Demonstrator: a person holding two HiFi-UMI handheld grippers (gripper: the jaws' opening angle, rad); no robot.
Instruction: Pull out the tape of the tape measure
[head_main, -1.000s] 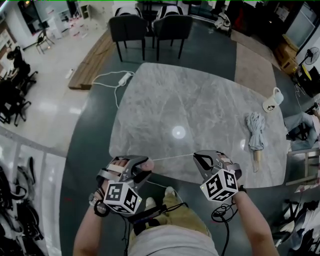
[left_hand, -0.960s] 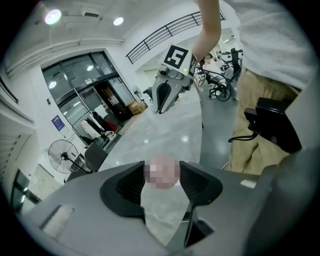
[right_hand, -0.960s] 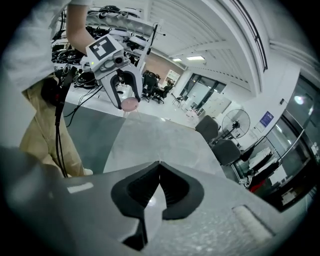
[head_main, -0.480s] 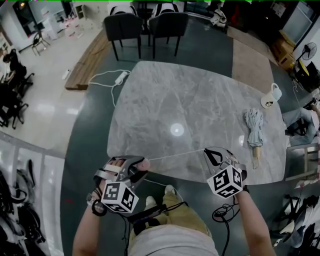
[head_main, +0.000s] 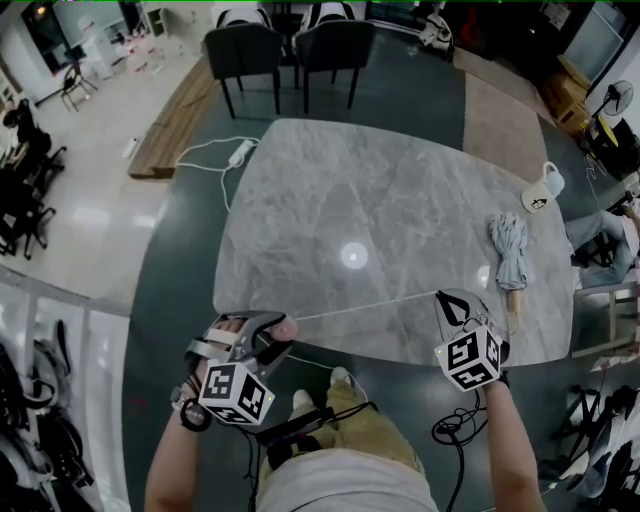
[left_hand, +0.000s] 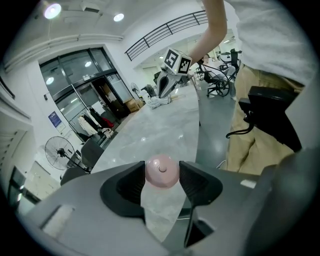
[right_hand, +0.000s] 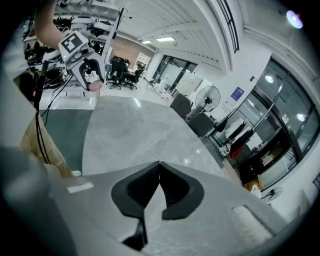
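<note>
Left tool (head_main: 272, 335) clamps pink tape measure (left_hand: 162, 171) | right tool (head_main: 445, 300) pinched shut on tape (head_main: 360, 308) end | risk: thin tape may slip free under tension and snap back

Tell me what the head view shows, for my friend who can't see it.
A person's left gripper grips a round pink tape measure while the right gripper pinches its thin white tape, stretched between them over the near edge of a grey marble table. A folded pale umbrella and a white mug sit far right.
</note>
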